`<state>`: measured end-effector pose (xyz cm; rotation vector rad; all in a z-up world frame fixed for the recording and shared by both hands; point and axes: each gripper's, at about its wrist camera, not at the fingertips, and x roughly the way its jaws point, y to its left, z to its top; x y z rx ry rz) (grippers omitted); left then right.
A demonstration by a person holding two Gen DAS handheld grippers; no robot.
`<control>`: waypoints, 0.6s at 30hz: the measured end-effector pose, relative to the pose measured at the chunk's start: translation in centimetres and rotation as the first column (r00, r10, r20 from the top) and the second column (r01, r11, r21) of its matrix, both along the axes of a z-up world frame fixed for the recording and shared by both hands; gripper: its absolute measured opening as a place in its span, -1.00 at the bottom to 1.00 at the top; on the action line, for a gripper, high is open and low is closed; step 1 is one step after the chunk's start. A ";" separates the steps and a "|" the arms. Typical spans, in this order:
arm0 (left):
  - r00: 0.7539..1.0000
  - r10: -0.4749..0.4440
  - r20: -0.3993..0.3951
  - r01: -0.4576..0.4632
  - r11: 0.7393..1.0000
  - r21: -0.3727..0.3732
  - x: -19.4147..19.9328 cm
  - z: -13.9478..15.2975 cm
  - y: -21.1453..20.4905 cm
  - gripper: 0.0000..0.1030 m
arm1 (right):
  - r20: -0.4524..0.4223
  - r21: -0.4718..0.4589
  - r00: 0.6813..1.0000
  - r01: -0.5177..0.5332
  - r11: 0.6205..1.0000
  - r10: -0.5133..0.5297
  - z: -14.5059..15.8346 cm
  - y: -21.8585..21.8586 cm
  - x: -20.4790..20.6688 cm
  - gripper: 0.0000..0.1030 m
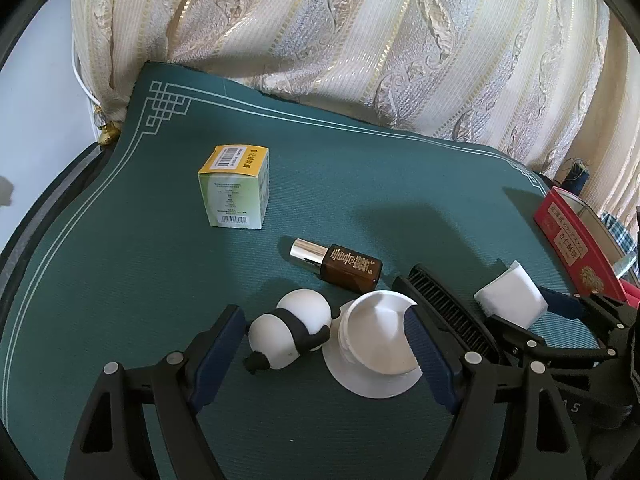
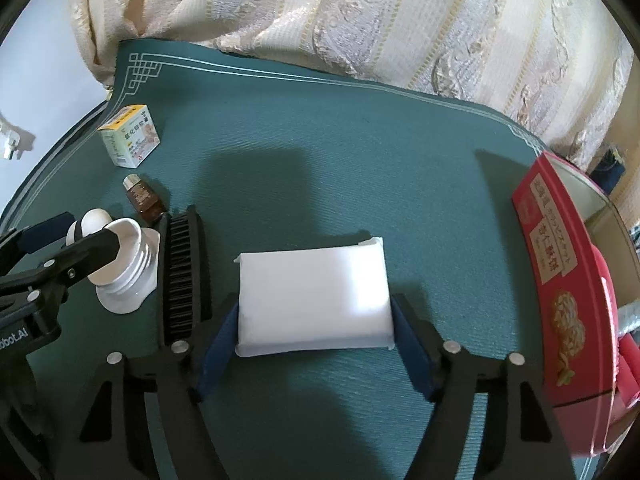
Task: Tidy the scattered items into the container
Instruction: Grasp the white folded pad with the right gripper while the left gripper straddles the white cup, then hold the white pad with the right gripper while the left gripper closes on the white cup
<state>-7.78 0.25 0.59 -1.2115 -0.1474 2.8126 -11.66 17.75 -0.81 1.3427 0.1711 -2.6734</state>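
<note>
My right gripper (image 2: 314, 316) has a white wrapped block (image 2: 312, 296) between its blue pads, which touch both of its sides; the block lies on the green mat (image 2: 340, 140). The left wrist view shows the same block (image 1: 510, 294) at the right. The red tin (image 2: 560, 280) stands open at the right edge. My left gripper (image 1: 320, 340) is open and hovers over a panda toy (image 1: 288, 332) and a white cap (image 1: 376, 340); its right finger overlaps the cap's rim. A black brush (image 2: 184, 272) lies between the two grippers.
A brown bottle (image 1: 344, 266) with a silver cap lies beyond the panda. A yellow-green carton (image 1: 236, 188) stands at the far left of the mat. A patterned curtain (image 1: 360, 40) hangs behind the table. The red tin (image 1: 576, 248) holds some things that I cannot make out.
</note>
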 end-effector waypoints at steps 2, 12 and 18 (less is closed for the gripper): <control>1.000 0.001 0.000 -0.001 1.000 0.000 0.0 0.0 0.0 0.62 | -0.001 -0.004 1.000 0.000 1.000 0.000 0.0 0.0 0.0 0.44; 1.000 0.002 0.000 -0.002 1.000 0.001 0.1 0.1 0.1 0.62 | -0.057 -0.020 0.997 0.041 0.999 -0.042 0.7 0.6 0.3 0.43; 1.000 0.003 0.001 -0.003 1.000 0.001 0.0 0.1 0.1 0.62 | -0.112 -0.040 0.989 0.088 0.995 -0.092 1.7 1.4 0.4 0.43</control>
